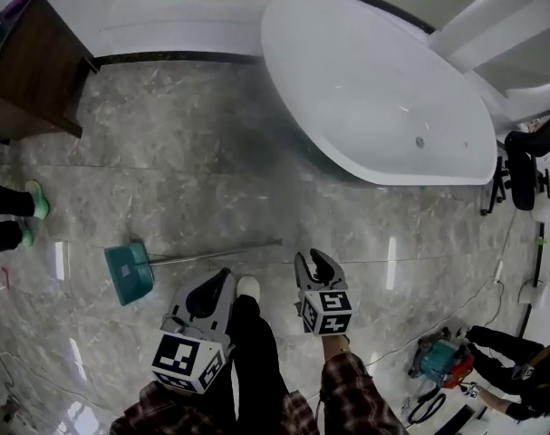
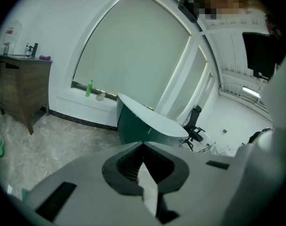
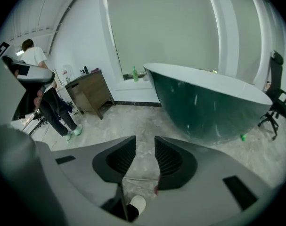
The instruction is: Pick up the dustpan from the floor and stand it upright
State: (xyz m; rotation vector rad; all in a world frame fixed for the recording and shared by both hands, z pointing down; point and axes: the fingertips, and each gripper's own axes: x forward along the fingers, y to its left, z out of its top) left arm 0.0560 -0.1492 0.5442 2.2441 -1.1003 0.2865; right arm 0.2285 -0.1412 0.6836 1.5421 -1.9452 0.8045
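Note:
A teal dustpan [image 1: 130, 272] lies flat on the marble floor at the left of the head view. Its long metal handle [image 1: 220, 254] runs to the right. My left gripper [image 1: 225, 276] hangs just below the middle of that handle, apart from it, with its jaw tips together and nothing between them. In its own view the left gripper [image 2: 143, 145] points toward the bathtub. My right gripper [image 1: 315, 259] is to the right of the handle's end, open and empty. Through the gap of the right gripper [image 3: 145, 138] I see the floor and a thin stretch of the handle [image 3: 135, 179].
A large white bathtub [image 1: 374, 89] fills the upper right. A wooden cabinet [image 1: 30, 62] stands at the upper left, with a person's feet [image 1: 34, 199] below it. An office chair [image 1: 519, 175] is at the right. A crouched person [image 1: 519, 370] with a teal tool [image 1: 438, 359] and cables is lower right.

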